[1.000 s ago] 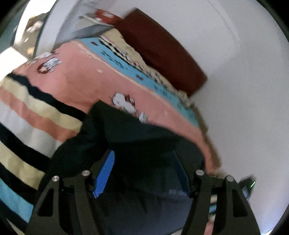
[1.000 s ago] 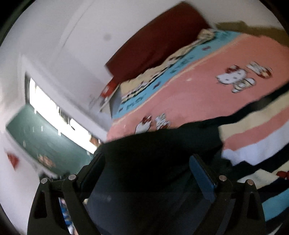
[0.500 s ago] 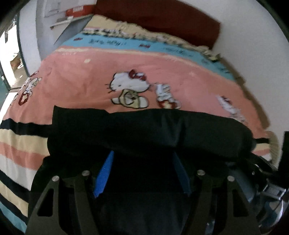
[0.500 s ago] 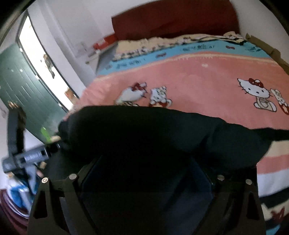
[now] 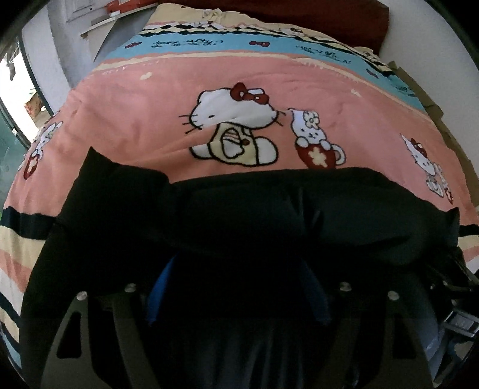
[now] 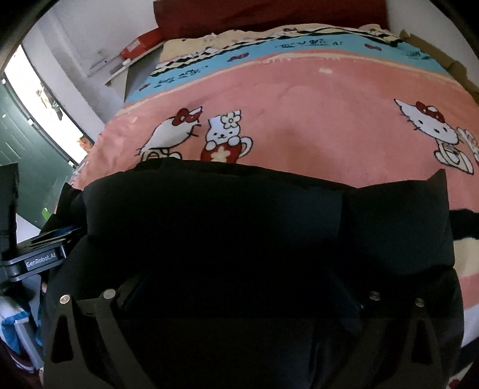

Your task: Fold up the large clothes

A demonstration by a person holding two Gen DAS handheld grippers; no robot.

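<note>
- The black padded garment (image 5: pixel 239 215) lies across the bedspread (image 5: pixel 149 119) in a thick rolled bank, directly in front of both pairs of tongs and spreading down between their arms. It looks bulky, a large coat or jacket, and its near part fills the lower half of both wrist views.
- The left gripper (image 5: pixel 236 287) has just been spreading its jaws, which now stand wide apart. Dark cloth lies between the blue pads (image 5: pixel 158 293), but I cannot see them pressing on it, so I read this as a let-go.
- The right gripper (image 6: pixel 239 302) has likewise just been opening and stands wide. The garment (image 6: pixel 239 224) fills the gap between its arms; its pads are lost in shadow, with no pinch visible.
- Both tongs tip steeply downward over the near edge, side by side. That suits laying a fold down and freeing it, so the fold probably sits where it was meant to.
- Beyond the garment's far edge, the pink field with cartoon cats stays bare, leaving room for a further fold.
- At the right tongs' left side, the body of the other device (image 6: pixel 39 257) shows how near together the hands work.
- Past the bed stand a dark red headboard (image 6: pixel 269 12) and a green door (image 6: pixel 27 149).
</note>
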